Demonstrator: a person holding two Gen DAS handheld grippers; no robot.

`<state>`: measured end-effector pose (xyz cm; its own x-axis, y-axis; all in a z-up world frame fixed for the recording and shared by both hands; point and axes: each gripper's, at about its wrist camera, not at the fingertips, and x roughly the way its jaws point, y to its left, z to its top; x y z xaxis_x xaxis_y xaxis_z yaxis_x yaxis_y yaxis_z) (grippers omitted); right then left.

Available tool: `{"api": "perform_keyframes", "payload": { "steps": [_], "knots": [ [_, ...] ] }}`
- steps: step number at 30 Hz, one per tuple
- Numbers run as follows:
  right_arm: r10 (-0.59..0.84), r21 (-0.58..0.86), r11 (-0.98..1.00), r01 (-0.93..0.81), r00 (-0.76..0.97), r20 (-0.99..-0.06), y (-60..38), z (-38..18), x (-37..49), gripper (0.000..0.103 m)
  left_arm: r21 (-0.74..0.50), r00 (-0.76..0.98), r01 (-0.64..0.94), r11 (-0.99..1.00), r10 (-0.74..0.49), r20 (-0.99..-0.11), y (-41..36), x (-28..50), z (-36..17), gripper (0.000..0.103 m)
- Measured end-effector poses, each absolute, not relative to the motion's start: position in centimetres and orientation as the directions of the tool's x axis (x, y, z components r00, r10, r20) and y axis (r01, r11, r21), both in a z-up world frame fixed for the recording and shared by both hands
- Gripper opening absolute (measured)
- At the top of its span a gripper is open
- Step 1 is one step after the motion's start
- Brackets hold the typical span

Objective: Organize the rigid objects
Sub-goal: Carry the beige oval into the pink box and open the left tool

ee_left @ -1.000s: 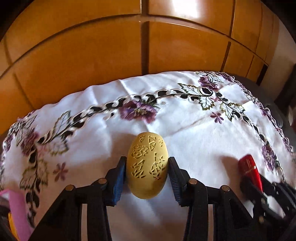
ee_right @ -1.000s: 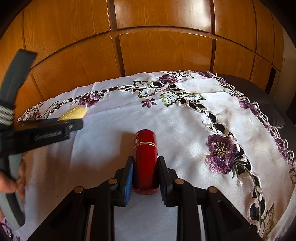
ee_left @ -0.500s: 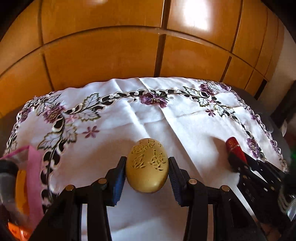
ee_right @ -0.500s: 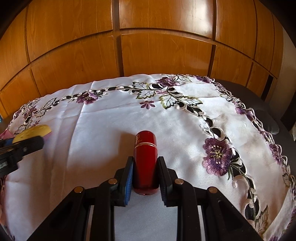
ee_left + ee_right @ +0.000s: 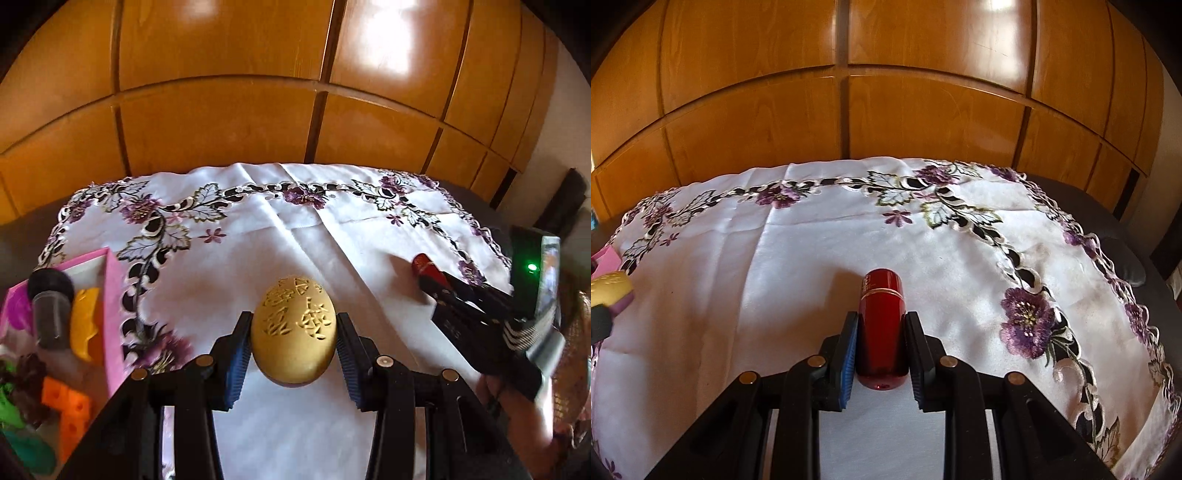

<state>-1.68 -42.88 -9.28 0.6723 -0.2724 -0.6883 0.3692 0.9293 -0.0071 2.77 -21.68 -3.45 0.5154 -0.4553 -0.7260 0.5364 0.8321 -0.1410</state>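
Note:
A carved golden egg (image 5: 293, 334) sits between the blue pads of my left gripper (image 5: 293, 341), which is shut on it above the white embroidered tablecloth (image 5: 295, 236). My right gripper (image 5: 882, 347) is shut on a glossy red cylinder (image 5: 882, 328) with a gold band, held just over the cloth. In the left wrist view the right gripper (image 5: 436, 286) shows at the right with the red cylinder (image 5: 424, 267) sticking out of it. At the left edge of the right wrist view I see the golden egg (image 5: 609, 288).
A pink box (image 5: 110, 295) at the left holds a dark bottle (image 5: 51, 310), a yellow piece (image 5: 85, 325) and an orange block (image 5: 70, 410). Wooden panels (image 5: 886, 92) rise behind the table. A hand (image 5: 517, 410) and a green-lit device (image 5: 532, 267) are at the right.
My left gripper has pulled back and risen with the egg, so the pink box has come into view at the left. The right gripper has barely moved.

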Motion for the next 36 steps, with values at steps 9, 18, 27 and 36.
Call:
{"api": "perform_keyframes", "payload": {
  "steps": [9,18,27,36],
  "knots": [
    [-0.275,-0.064,0.947,0.314,0.693,-0.666,-41.2,-8.8,-1.5,0.024,-0.128,0.572,0.549,0.826,-0.483,-0.663,-17.2,-0.6,-0.5,0.044],
    [-0.279,-0.087,0.950,0.300,0.690,-0.668,-40.8,-8.9,-1.3,0.024,-0.144,0.589,0.529,0.836,-0.484,-0.648,-12.5,-2.8,0.3,0.044],
    [-0.282,-0.110,0.954,0.280,0.708,-0.647,-40.0,-8.5,-1.7,0.024,-0.137,0.631,0.471,0.872,-0.441,-0.638,-6.4,-3.6,0.6,0.044],
    [-0.301,-0.139,0.950,0.280,0.700,-0.648,-39.7,-8.5,-1.5,0.024,-0.152,0.633,0.380,0.913,-0.376,-0.676,-0.5,-4.3,-1.6,0.045]
  ]
}}
